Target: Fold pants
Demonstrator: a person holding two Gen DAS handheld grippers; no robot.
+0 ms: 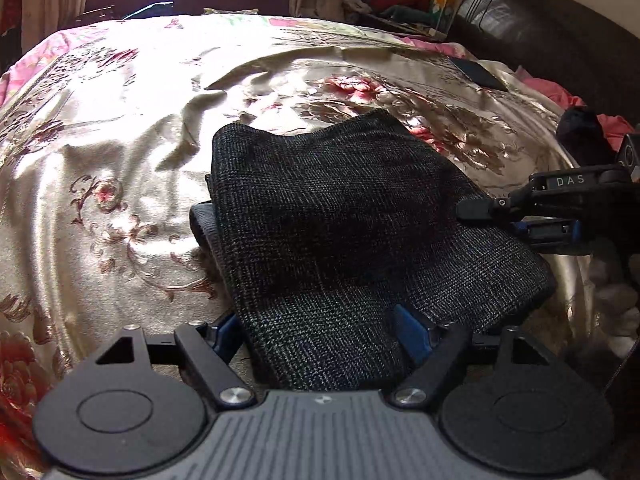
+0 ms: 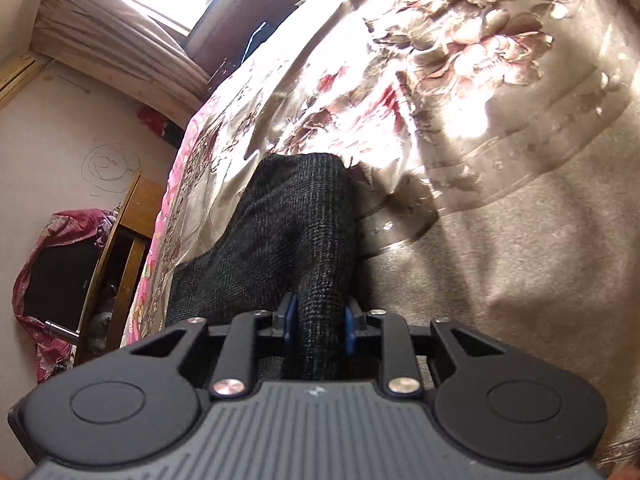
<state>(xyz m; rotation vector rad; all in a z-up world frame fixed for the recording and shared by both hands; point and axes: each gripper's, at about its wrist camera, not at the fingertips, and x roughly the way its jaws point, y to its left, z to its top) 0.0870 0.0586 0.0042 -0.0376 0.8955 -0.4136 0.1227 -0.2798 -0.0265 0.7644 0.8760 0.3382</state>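
The dark grey knit pants (image 1: 340, 232) lie folded into a compact bundle on the floral bedspread (image 1: 120, 140). In the left wrist view my left gripper (image 1: 320, 332) is open, its blue pads wide apart on either side of the bundle's near end, with cloth lying between them. My right gripper (image 1: 516, 216) reaches in from the right at the bundle's right edge. In the right wrist view the right gripper (image 2: 318, 322) is shut on a thick fold of the pants (image 2: 296, 232), which stretch away from it over the bed.
A dark flat phone-like object (image 1: 478, 72) lies on the bedspread at the far right. A dark headboard (image 1: 540, 32) stands behind it. Curtains (image 2: 120, 52) and a window are beyond the bed; a wooden chair (image 2: 120, 248) stands beside it.
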